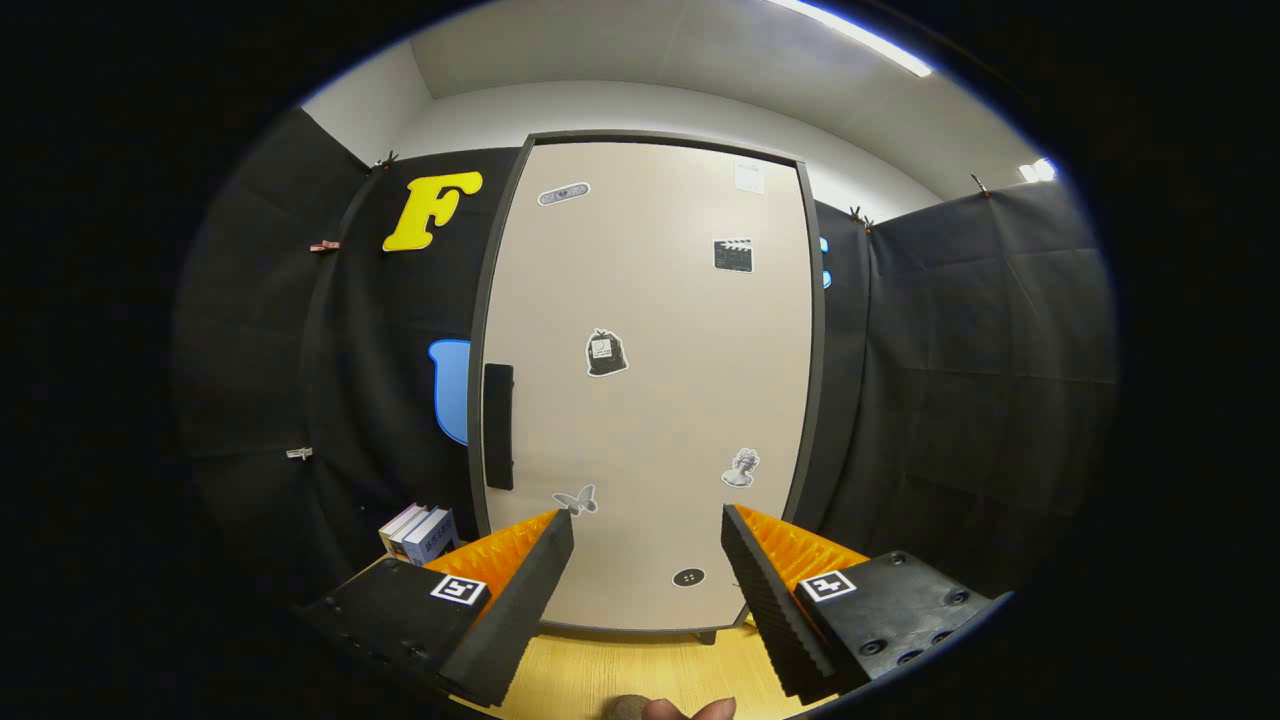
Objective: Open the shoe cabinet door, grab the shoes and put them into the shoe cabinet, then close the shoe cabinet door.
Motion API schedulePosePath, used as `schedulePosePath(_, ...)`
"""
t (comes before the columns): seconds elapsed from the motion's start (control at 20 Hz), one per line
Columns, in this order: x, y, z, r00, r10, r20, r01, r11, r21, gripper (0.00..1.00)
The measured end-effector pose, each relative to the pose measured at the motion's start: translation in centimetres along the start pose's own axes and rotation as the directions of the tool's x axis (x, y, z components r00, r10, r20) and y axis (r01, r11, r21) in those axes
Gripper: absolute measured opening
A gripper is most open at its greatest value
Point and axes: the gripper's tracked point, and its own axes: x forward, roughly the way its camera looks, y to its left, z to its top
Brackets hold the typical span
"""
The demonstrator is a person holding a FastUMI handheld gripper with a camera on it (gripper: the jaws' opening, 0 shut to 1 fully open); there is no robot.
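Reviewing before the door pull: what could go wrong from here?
1. The tool is open and centred on the closed cabinet door; the handle sits off near the left finger's side, so a straight approach likely misses it.
2. The books stand beside the cabinet's handle side and might get bumped.

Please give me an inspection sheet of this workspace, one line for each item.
Surface: wooden tabletop, bare in front of the cabinet.
Job's things: shoe cabinet stands upright, its door shut; dark handle on the door's left side; stickers on the door. Shoes: nothing seen.
Clutter: a few books left of the cabinet, by the left finger.
Grippers: tongs open, fingers spread apart, holding nothing, pointing at the lower part of the door, not touching it.
Cables: nothing seen.
Surroundings: black cloth booth wall behind and to both sides; ceiling light above; fingertips of a hand below the tongs.
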Motion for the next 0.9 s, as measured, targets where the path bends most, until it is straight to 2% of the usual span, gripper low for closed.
schedulePosePath(0.35,2.3,5.4,1.9,0.997,0.071,0.014,-0.072,0.996,0.051,0.97)
schedulePosePath(0.6,5.6,10.3,2.6,0.993,0.115,0.025,-0.117,0.99,0.074,0.97)
schedulePosePath(0.9,11.2,13.3,1.5,0.994,0.108,-0.002,-0.107,0.991,0.074,0.97)
